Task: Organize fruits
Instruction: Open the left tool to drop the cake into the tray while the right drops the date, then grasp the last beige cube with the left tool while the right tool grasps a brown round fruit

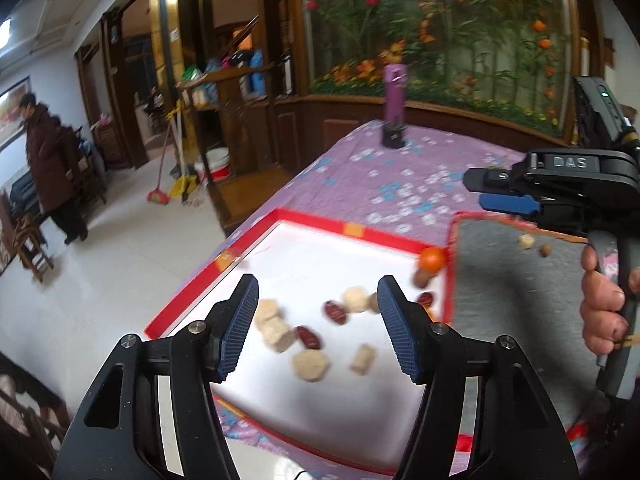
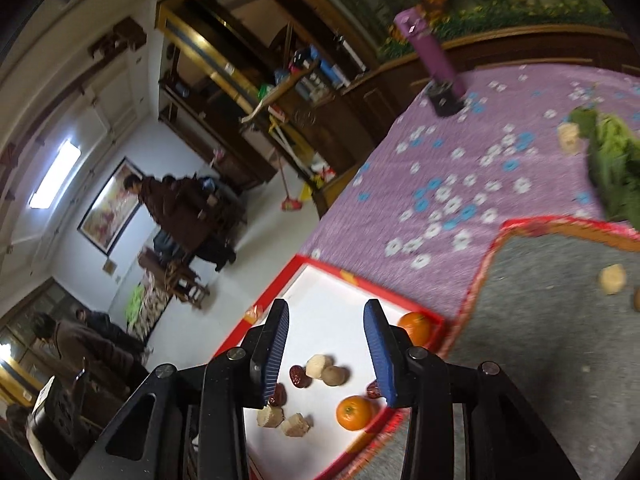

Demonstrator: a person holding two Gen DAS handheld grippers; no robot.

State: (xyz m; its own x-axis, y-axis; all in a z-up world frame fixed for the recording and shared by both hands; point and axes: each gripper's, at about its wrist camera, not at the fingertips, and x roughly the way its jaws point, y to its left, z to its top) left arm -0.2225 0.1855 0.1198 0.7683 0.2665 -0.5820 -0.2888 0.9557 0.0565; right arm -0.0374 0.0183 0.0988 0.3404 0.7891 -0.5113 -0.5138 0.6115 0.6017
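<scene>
Both tongs hang released and empty above the fruit as I run them from afar: the left gripper (image 1: 318, 320) stands with its blue ribbed pads wide apart, the right gripper (image 2: 326, 350) with a narrower gap, nothing between either pair.

Below them sits the shallow white tray with a red rim (image 1: 312, 222), on a purple flowered tablecloth (image 1: 400, 176). In it lie the wrinkled dark-red dates (image 1: 335, 312), the pale beige crumbly chunks (image 1: 310, 364), a brown round fruit (image 2: 334, 375) and two glossy orange tangerines, one near the tray's right edge (image 2: 354, 412), one in its far right corner (image 2: 416, 326). To the right, the grey felt mat with a red-orange border (image 2: 540, 320) carries one more pale chunk (image 2: 612, 278).

I judge everything here light. The tangerines look smooth and would roll; I would take one across its middle, gently, since the skin gives. The dates look soft and small, best pinched across the short side. The pale chunks look brittle, so only a light squeeze on flat faces.
</scene>
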